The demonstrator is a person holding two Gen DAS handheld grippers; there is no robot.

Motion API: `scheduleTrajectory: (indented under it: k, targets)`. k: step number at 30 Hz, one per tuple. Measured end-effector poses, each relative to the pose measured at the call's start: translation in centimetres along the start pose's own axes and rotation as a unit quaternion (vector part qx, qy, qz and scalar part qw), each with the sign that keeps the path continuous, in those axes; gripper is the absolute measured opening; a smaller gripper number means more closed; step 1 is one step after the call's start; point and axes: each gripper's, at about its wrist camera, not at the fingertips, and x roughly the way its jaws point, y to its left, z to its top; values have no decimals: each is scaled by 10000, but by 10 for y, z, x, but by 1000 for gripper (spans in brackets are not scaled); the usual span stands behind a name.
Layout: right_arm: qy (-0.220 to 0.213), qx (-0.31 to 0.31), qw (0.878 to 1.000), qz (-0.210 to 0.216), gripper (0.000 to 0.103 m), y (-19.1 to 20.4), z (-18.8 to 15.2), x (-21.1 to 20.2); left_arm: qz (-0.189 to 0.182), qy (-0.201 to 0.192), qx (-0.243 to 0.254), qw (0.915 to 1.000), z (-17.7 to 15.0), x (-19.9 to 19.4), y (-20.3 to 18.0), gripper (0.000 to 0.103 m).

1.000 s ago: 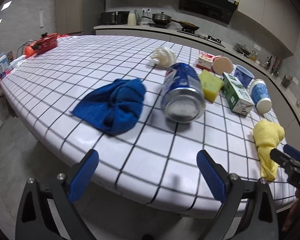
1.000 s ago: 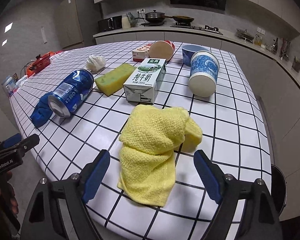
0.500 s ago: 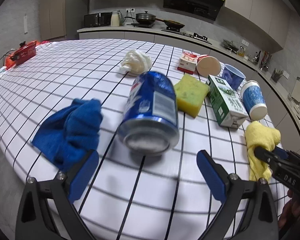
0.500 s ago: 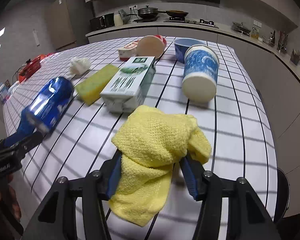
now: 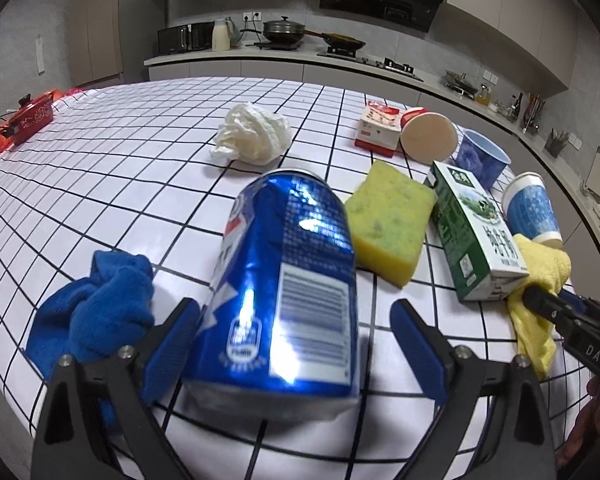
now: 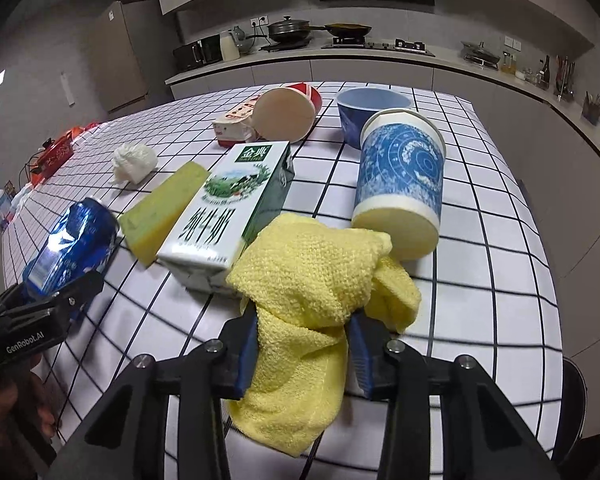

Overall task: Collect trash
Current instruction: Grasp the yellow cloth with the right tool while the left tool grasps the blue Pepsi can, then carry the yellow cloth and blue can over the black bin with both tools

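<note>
A dented blue soda can [image 5: 288, 272] lies on its side on the white checked table [image 5: 100, 160], between the fingers of my left gripper [image 5: 293, 305]. Those jaws are closing; a gap still shows beside the right pad. My right gripper [image 6: 302, 320] is closing on a crumpled yellow cloth [image 6: 312, 276], and both pads press into its folds. A green and white milk carton [image 6: 228, 216] lies just behind the cloth. A crumpled white tissue [image 5: 252, 136] sits farther back, and a blue patterned paper cup [image 6: 400, 176] lies on its side to the right.
A blue cloth [image 5: 96, 308] lies by the left gripper's left finger. A yellow sponge [image 5: 388, 220] rests between can and carton. Behind are a blue bowl [image 6: 372, 112], a tipped red cup [image 6: 286, 112] and a small red and white box [image 5: 378, 130]. The table edge runs just below both grippers.
Both grippers moved forward over the table edge. The can came in between the left fingers. The right jaws narrowed from wide open onto the yellow cloth.
</note>
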Motion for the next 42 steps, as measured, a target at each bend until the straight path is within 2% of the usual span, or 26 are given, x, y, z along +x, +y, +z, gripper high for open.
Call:
scheduleTrajectory:
  k: [2,3,6,9,17,26,35,42]
  targets:
    - [3,24,10000,31,41,-1,4,2,24,32,4,10000,0,1,1,92]
    - [0,23,10000,32,41,-1,5,3,30,54,12,10000,0,2,1,88]
    - [0,53,10000,67,39,-2,5,2,69,124,72,9999,1,5,0,67]
    - [3,61,9999,95,35,-3,3,-1,-15,44,61,10000,0,0,1,67]
    - [-38,68,9999,155,34,-7,-7,-21,-24,-271,60,9996,-2,-33,-1,67]
    - [-173,60,9995,244,34,-19,-20,-55,-119,-327,107,9993,-16,-65,-19,67]
    - [-360,75,9990,245,31,-45,-34,-96,-356,-271,261,9987,-41,-88,-64,67]
    - [-537,157,9983,153,31,-78,-46,-136,-625,-329,505,9962,-51,-109,-115,67]
